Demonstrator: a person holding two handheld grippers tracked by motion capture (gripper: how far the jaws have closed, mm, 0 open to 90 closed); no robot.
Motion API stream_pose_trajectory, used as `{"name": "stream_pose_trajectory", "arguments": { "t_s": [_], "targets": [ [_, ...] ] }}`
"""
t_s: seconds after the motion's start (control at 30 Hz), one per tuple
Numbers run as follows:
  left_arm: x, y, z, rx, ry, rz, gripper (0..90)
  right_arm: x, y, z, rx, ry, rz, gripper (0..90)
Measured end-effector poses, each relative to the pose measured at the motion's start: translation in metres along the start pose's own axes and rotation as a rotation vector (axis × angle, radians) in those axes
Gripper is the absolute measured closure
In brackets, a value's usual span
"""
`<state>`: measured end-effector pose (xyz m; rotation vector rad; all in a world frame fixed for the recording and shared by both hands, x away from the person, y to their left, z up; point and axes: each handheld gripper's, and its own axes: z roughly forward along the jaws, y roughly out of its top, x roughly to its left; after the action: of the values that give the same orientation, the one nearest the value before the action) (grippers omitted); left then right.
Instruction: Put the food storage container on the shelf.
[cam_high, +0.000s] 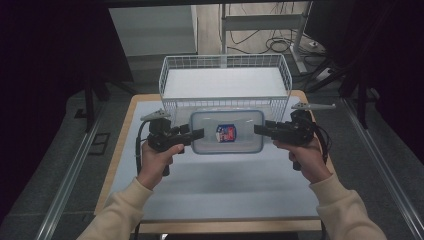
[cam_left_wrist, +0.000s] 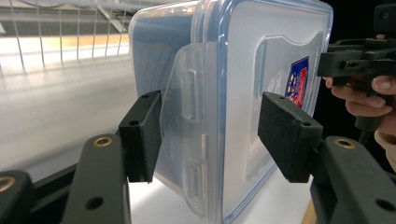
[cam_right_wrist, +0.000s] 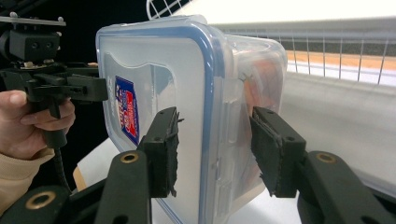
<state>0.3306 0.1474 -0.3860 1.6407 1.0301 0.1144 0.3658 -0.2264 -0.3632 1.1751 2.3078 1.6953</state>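
Right now I have the lidded plastic container (cam_high: 226, 131) held at mid-frame in the high view, between both grippers, just in front of the white wire basket (cam_high: 225, 82).

At its left end, the left gripper (cam_high: 198, 134) has its jaws closed down on the container's short side; in the left gripper view one pad sits behind the side latch flap (cam_left_wrist: 187, 112) and the other on the lid face. My worry there is the flap: if the pad bears on it, I judge it could flex or pop open and the grip would slip.

At the right end, the right gripper (cam_high: 259, 129) pinches the rim about half closed, one pad on the lid, the other on the tub wall; whether that second pad presses fully I cannot quite tell in the right gripper view. If one hand runs ahead of the other, the box could twist and drop onto the white table (cam_high: 220, 185).

The basket's front wall stands directly ahead, and catching the container on it looks like the likeliest snag.
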Motion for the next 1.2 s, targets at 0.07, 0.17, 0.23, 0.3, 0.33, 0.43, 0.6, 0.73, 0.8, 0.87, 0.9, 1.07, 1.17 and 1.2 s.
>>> {"name": "stream_pose_trajectory", "arguments": {
  "t_s": [0.07, 0.17, 0.23, 0.3, 0.33, 0.43, 0.6, 0.73, 0.8, 0.87, 0.9, 1.07, 1.17, 1.2],
  "targets": [
    [0.0, 0.007, -0.002, -0.002, -0.001, 0.002, 41.9, 0.0, 0.006, 0.0, -0.005, 0.002, -0.006, 52.8],
    [0.003, 0.017, -0.003, -0.014, -0.008, 0.008, 42.3, 0.001, 0.017, 0.001, -0.016, 0.001, -0.019, 52.8],
    [0.004, 0.026, -0.004, -0.023, -0.008, 0.007, 42.5, 0.001, 0.024, 0.002, -0.028, 0.002, -0.028, 52.8],
    [0.004, 0.03, -0.005, -0.028, -0.005, 0.011, 42.5, 0.002, 0.029, 0.002, -0.03, 0.0, -0.027, 52.8],
    [0.004, 0.035, -0.006, -0.032, -0.002, 0.019, 42.5, 0.002, 0.033, 0.003, -0.035, 0.002, -0.029, 52.8],
    [0.004, 0.049, -0.008, -0.036, 0.005, 0.032, 42.5, 0.0, 0.05, 0.004, -0.046, 0.012, -0.031, 52.8],
    [0.01, 0.07, -0.007, -0.043, 0.002, 0.025, 42.5, -0.002, 0.067, 0.007, -0.057, 0.011, -0.036, 52.8],
    [0.013, 0.085, -0.004, -0.05, 0.007, 0.027, 42.5, -0.006, 0.083, 0.009, -0.068, 0.009, -0.036, 52.6],
    [0.018, 0.095, 0.0, -0.043, 0.008, 0.019, 42.5, -0.012, 0.094, 0.012, -0.071, 0.01, -0.025, 52.6],
    [0.02, 0.099, 0.0, -0.043, 0.007, 0.017, 42.5, -0.015, 0.1, 0.015, -0.076, 0.009, -0.019, 52.6],
    [0.022, 0.102, 0.001, -0.045, 0.006, 0.013, 42.5, -0.016, 0.103, 0.017, -0.076, 0.01, -0.016, 52.6],
    [0.029, 0.115, 0.006, -0.041, 0.012, 0.018, 42.5, -0.022, 0.113, 0.022, -0.067, 0.01, -0.004, 52.6],
    [0.035, 0.123, 0.01, -0.033, 0.011, 0.007, 42.3, -0.029, 0.123, 0.028, -0.064, 0.007, 0.01, 52.6],
    [0.038, 0.126, 0.012, -0.029, 0.01, 0.002, 42.3, -0.029, 0.123, 0.028, -0.064, 0.007, 0.01, 52.6]
  ]
}}
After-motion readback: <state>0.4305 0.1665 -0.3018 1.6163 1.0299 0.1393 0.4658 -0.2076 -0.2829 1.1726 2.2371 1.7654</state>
